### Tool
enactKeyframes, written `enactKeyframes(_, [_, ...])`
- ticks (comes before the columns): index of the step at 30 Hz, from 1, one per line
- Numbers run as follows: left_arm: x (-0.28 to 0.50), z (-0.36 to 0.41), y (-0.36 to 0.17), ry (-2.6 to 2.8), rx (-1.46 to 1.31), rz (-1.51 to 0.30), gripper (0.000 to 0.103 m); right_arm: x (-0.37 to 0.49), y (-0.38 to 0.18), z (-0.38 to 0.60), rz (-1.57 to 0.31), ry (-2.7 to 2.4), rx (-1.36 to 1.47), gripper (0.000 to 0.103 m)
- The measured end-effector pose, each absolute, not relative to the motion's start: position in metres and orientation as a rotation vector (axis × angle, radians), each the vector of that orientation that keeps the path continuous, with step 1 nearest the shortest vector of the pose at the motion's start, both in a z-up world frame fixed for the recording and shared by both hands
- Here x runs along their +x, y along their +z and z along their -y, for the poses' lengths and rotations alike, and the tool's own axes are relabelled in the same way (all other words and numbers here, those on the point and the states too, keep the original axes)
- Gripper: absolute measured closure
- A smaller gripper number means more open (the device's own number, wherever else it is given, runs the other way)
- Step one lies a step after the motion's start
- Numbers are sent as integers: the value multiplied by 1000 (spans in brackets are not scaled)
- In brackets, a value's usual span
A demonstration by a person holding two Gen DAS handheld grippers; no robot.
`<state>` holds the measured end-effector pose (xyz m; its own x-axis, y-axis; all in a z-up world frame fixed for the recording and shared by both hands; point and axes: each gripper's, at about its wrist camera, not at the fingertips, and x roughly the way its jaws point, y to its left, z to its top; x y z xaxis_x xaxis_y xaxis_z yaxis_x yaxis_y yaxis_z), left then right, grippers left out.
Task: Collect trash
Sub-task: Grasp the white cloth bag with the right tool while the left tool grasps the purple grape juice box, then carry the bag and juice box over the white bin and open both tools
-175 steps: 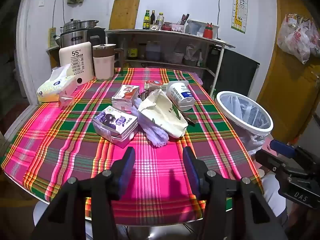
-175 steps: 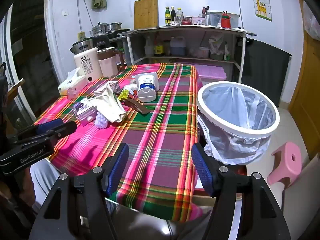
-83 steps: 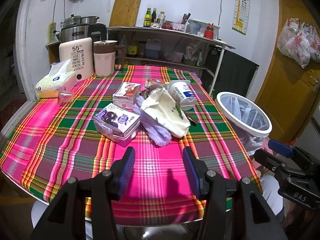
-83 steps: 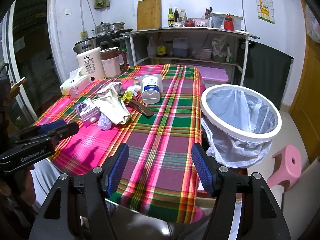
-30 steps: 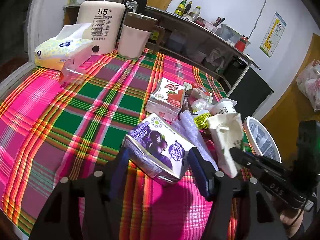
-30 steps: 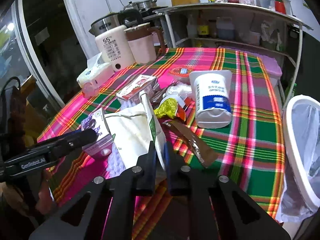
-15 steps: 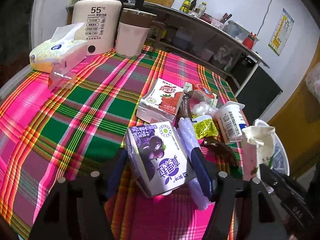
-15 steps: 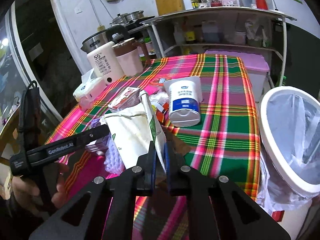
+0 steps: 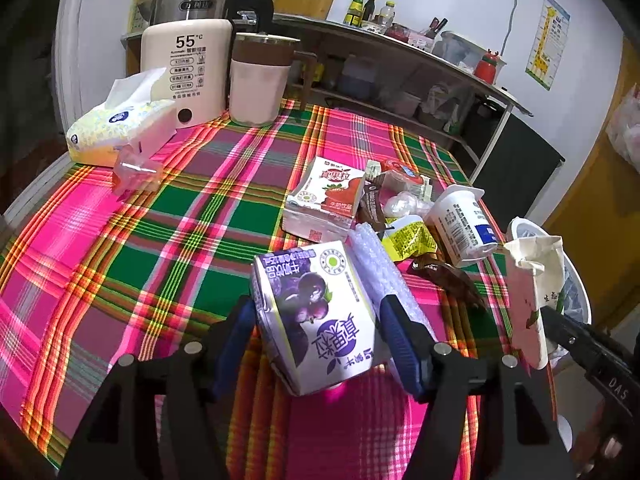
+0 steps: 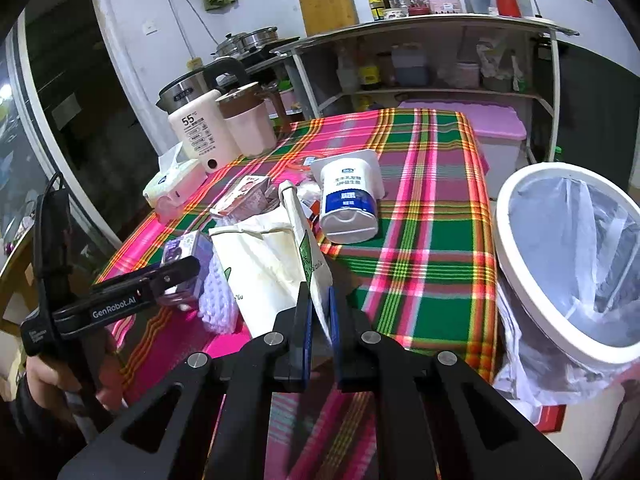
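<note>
Trash sits heaped mid-table on the plaid tablecloth (image 9: 168, 216), and you have a piece of it in each claw. On the far left stand a tissue pack (image 9: 120, 128), a white kettle marked 55 (image 9: 186, 72) and a pink mug (image 9: 260, 80), all well apart from the heap.

Your left gripper (image 9: 316, 332) has its jaws spread wide around the purple grape drink carton (image 9: 316, 308); both blue pads press on the carton's sides, and it sits tilted between them, its near end raised off the cloth. Just behind it lies a strawberry drink carton (image 9: 324, 200), and touching the purple carton's right side is a strip of lilac bubble wrap (image 9: 380, 268). Further right come a yellow wrapper (image 9: 408, 236), a brown wrapper (image 9: 444, 276) and a white yogurt tub (image 10: 348, 200) lying on its side.

Your right gripper (image 10: 318, 316) is nearly closed, pinching the edge of the cream paper bag (image 10: 272, 264), which stands up out of the jaws above the table's near right edge. Beside the table on the right is the white-rimmed trash bin (image 10: 532, 288) with its clear liner.
</note>
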<state>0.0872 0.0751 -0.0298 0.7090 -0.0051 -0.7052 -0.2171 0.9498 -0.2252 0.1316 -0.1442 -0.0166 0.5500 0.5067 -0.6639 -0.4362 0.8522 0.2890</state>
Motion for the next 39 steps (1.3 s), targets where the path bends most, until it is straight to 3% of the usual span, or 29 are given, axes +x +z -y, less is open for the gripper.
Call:
enactKeyframes(20, [75, -53, 6, 41, -253, -697, 41, 120, -5, 176, -769, 493, 133, 95])
enactKeyframes(39, [153, 89, 38, -352, -134, -671, 41, 132, -2, 294, -720, 193, 204, 95])
